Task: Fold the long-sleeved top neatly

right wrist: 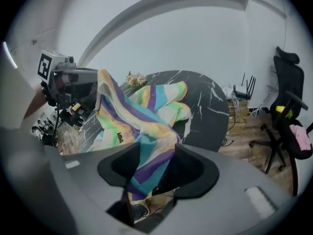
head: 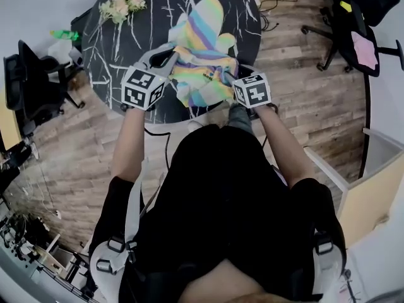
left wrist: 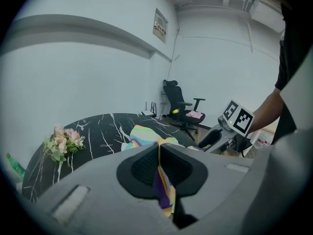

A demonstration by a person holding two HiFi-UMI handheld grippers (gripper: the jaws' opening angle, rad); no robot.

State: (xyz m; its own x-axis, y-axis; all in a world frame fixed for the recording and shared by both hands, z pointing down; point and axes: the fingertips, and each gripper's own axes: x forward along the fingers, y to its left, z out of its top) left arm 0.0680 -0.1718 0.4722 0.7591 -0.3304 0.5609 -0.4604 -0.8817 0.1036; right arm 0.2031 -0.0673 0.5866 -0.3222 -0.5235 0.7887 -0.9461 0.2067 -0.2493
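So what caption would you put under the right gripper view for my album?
Right tongs open around a pastel striped top trailing onto the black marbled table.

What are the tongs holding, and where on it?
Left tongs pinch a thin fold of the striped top. Right tongs are open, cloth just draped between them.

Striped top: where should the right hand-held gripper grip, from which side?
Grip the striped top by the fold lying between the open jaws of the right hand-held gripper, from the near edge of the table; the left hand-held gripper holds another part up.
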